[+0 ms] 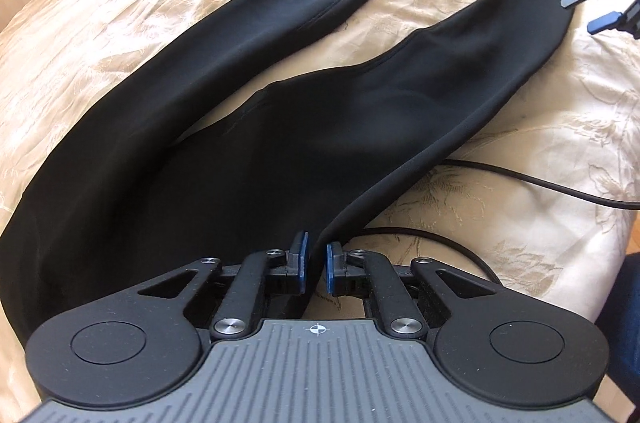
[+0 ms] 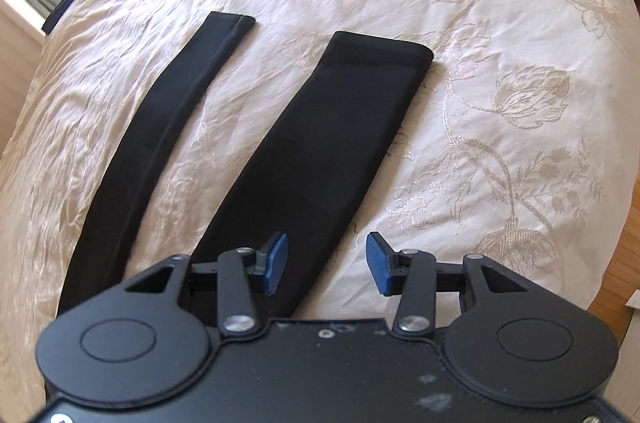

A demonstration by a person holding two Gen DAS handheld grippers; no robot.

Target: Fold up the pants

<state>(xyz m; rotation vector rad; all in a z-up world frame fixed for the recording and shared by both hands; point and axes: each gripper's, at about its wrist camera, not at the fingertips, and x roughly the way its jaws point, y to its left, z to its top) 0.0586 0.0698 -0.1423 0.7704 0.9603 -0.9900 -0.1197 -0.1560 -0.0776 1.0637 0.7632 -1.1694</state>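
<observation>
currently the black pants [image 1: 248, 151] lie flat on the bed [image 1: 500, 207], legs spread in a v. your left tool [image 1: 316, 265] sits at the waist edge, pads nearly together, fabric between them; a firm clamp can't be confirmed. your right tool [image 2: 327, 261] is spread apart over the nearer leg.

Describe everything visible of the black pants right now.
The black pants are plain, matte, soft-looking fabric, lying flat and unfolded on the cream floral bedspread. Both legs splay apart in a V, hems plainly finished. The left hand-held gripper sits at the waist-end edge, nearly closed, a grip not clear. The right hand-held gripper is open over one leg's edge, empty. A black cable lies beside that leg.
</observation>
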